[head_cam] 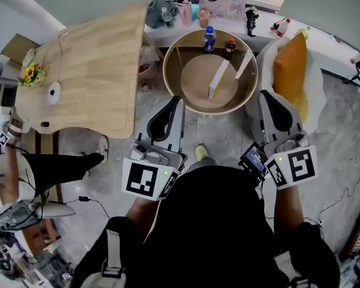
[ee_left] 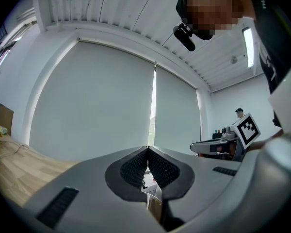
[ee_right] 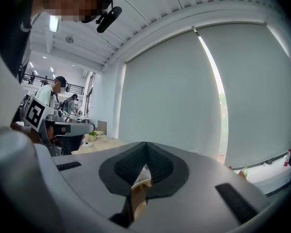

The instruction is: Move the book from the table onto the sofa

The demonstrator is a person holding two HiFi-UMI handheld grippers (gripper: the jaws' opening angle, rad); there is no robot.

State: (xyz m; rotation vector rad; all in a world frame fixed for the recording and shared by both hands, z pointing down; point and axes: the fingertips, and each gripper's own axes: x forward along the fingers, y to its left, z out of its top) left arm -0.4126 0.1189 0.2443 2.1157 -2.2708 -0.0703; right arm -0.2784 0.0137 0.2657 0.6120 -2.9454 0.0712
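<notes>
A round wooden table (head_cam: 173,80) with a raised rim stands just ahead of me in the head view. Inside it two white slabs stand on edge, one (head_cam: 218,80) near the middle and one (head_cam: 244,65) to its right; I cannot tell which is the book. A white seat with an orange cushion (head_cam: 290,68) is right of the table. My left gripper (head_cam: 176,102) is shut and empty at the table's near left rim. My right gripper (head_cam: 265,96) is shut and empty between table and seat. Each gripper view shows its own jaws, left (ee_left: 148,150) and right (ee_right: 145,145), meeting with nothing between them.
A blue-capped bottle (head_cam: 209,39) and a dark bottle (head_cam: 230,45) stand at the round table's far rim. A long wooden table (head_cam: 96,65) with flowers (head_cam: 31,74) is at the left. A seated person's legs (head_cam: 60,164) reach in there. A cluttered sill (head_cam: 225,5) runs behind.
</notes>
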